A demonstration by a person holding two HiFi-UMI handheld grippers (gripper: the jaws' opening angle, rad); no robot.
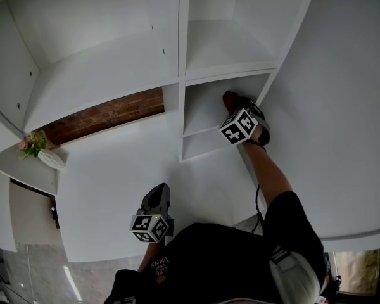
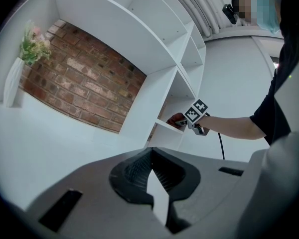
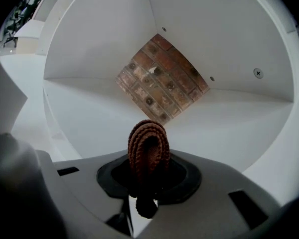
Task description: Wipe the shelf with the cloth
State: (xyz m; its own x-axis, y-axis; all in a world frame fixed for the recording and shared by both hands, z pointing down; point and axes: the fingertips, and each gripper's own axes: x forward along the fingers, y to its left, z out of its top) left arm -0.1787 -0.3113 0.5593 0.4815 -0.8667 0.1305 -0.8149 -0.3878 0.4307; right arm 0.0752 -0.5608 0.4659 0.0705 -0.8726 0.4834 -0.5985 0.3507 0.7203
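White shelving unit [image 1: 107,75] fills the head view, and its outer edges are cut off. A brick wall [image 1: 111,114] is seen through the open back. The lower frame, 5 to 7 o'clock, is blocked by the person's dark shirt [image 1: 221,265].

The right gripper [image 1: 231,103] is reached into the small cubby at 1 o'clock. Its jaws are hidden there behind the marker cube [image 1: 239,126]. In the right gripper view they are clamped on a rust-brown ribbed cloth [image 3: 148,151], whose folded loop stands up between them. Cloth-to-shelf contact can't be made out.

The left gripper [image 2: 151,156] is held low at 7 o'clock, with tips together and nothing between. A white vase [image 1: 50,159] of flowers [image 1: 31,143] is noted at 9 o'clock, well clear of both.
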